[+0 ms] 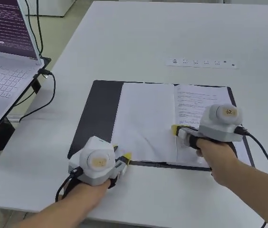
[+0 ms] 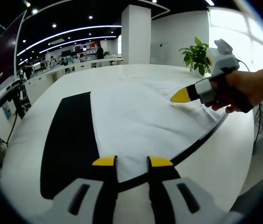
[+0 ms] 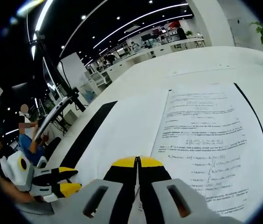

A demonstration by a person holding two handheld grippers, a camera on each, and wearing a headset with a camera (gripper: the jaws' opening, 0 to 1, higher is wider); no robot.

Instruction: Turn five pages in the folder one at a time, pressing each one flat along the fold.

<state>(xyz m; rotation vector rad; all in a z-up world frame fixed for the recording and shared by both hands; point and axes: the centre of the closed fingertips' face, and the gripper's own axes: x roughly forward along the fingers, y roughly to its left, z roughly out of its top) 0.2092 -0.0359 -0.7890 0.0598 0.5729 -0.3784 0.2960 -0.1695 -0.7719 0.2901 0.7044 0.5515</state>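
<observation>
**Pressing at the fold; another page turn to follow**

Looks like the pressing half of a turn. Sets the right gripper (image 1: pixel 176 129) tips-down at the fold of the open black-covered paper folder (image 1: pixel 98 114), yellow-tipped jaws brought together and clamped on nothing. Finds that folder lying flat on the white worktable (image 1: pixel 124 38), just ahead of both hands. Has its black inside cover on the left, a blank white turned leaf (image 1: pixel 143 118) beside that, and a printed text page (image 1: pixel 198 99) right of the fold.

Places the left gripper (image 1: pixel 124 157) at the folder's near edge, jaws a little apart with nothing between them. Cannot tell whether its tips touch the edge or hang just above it.

Calls next, by this reading, for drawing the closed right tips along the crease. Then calls for parting those jaws, catching the free edge of the printed page alone, and carrying it over to the left. Cannot tell how many of the five turns are done.

Counts one folder, two grippers, one blank leaf face up and one printed page face up. Adds, farther off, one open silver laptop (image 1: pixel 1 71) at the table's left edge. Adds also what looks like one flat white strip of sockets (image 1: pixel 203 62) beyond the folder.
</observation>
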